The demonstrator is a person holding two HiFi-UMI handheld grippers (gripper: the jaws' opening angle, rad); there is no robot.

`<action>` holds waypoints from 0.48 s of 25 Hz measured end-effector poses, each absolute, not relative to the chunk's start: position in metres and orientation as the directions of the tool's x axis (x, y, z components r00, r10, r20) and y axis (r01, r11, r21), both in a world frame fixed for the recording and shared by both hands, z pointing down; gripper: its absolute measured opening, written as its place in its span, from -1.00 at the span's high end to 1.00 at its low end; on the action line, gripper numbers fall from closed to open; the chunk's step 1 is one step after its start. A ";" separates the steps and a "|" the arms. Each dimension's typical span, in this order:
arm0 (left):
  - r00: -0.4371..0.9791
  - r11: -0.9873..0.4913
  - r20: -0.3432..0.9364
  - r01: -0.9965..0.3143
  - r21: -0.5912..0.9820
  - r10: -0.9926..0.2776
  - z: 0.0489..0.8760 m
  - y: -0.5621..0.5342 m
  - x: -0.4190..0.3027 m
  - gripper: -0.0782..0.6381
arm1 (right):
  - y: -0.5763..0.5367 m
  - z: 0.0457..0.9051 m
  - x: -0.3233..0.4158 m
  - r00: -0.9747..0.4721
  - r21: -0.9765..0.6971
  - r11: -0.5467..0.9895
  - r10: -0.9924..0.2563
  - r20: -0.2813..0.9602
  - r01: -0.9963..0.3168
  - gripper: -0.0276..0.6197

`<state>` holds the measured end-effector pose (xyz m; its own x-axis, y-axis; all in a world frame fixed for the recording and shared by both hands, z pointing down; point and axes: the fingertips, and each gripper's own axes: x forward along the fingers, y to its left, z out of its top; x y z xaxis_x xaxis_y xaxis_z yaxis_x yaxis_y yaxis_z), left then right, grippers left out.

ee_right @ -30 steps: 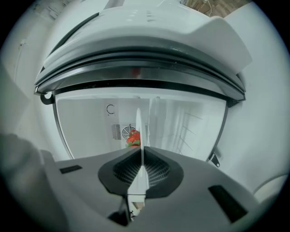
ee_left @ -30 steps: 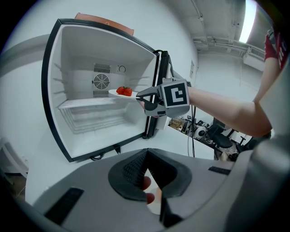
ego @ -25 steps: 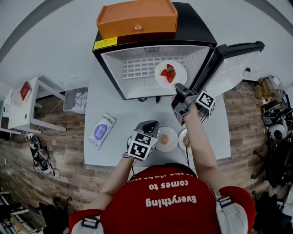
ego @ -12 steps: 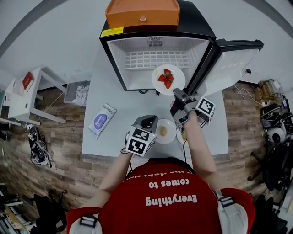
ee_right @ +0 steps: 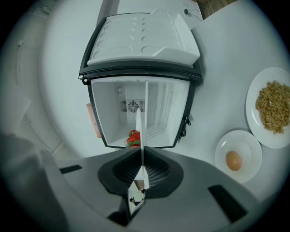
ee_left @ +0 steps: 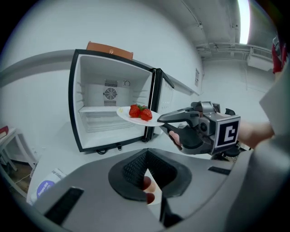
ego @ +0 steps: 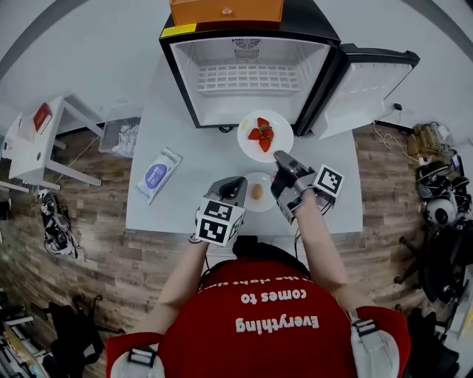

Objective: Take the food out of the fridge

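The plate of strawberries has come out of the fridge. A second ago it sat inside on the floor of the cabinet. It now hangs over the bench just ahead of the right hand-held gripper, whose jaws are clamped on its near rim.

The left hand-held gripper hovers to that one's left with its jaws drawn together on nothing. Between the two, and below them, a plate with an egg rests on the bench. A plate of grains lies just right of it. A blue-and-white packet lies well off to the left.

The fridge door stands wide open ahead and to the right, and an orange box sits on top.

The held plate is round and level, reaching from the jaws toward the fridge opening.
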<state>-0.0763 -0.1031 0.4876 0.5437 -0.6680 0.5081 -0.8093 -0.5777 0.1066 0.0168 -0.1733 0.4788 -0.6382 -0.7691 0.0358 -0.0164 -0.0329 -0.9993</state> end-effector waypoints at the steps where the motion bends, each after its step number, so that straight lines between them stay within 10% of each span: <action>1: 0.543 -0.573 0.503 -0.812 0.110 -0.672 0.488 -0.097 -0.076 0.76 | -0.163 0.480 0.017 -0.644 -0.999 -0.032 -0.765 0.034 -0.014 0.84; 12: 0.537 -0.541 0.467 -0.829 0.139 -0.703 0.488 -0.031 -0.070 0.76 | -0.064 0.492 0.021 -0.689 -0.999 -0.030 -0.724 0.038 -0.024 0.84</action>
